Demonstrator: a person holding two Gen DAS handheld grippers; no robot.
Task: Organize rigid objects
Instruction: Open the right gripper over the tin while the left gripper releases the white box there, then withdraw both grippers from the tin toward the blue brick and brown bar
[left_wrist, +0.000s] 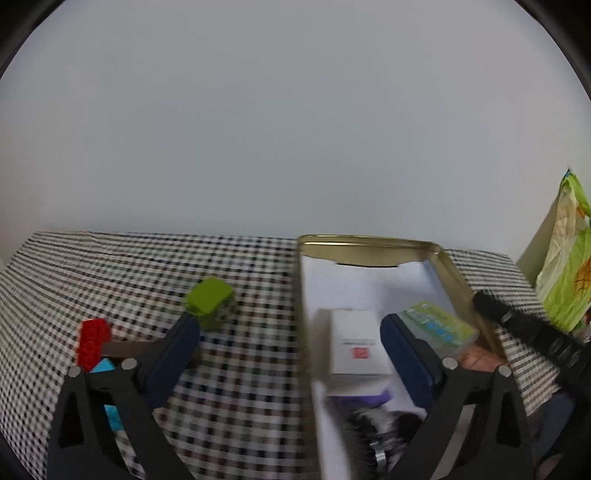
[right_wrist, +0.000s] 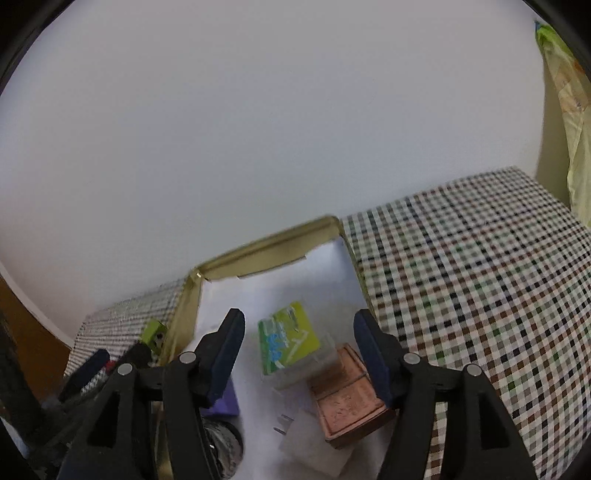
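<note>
A gold tin box (left_wrist: 373, 242) lined with white paper lies on the checked tablecloth; it also shows in the right wrist view (right_wrist: 266, 242). Inside are a white box (left_wrist: 356, 341), a clear case with a green-blue label (right_wrist: 288, 341), a brown block (right_wrist: 347, 400), a purple item (right_wrist: 225, 404) and a dark round object (left_wrist: 384, 424). A green brick (left_wrist: 208, 297), a red brick (left_wrist: 92, 343) and a blue brick (left_wrist: 110, 391) lie left of the tin. My left gripper (left_wrist: 291, 328) is open and empty over the tin's left wall. My right gripper (right_wrist: 299, 338) is open and empty above the labelled case.
A green and yellow plastic bag (left_wrist: 565, 254) hangs at the far right. The right gripper's black finger (left_wrist: 532, 332) reaches in at the tin's right side. The checked cloth (right_wrist: 480, 277) stretches right of the tin. A plain white wall stands behind the table.
</note>
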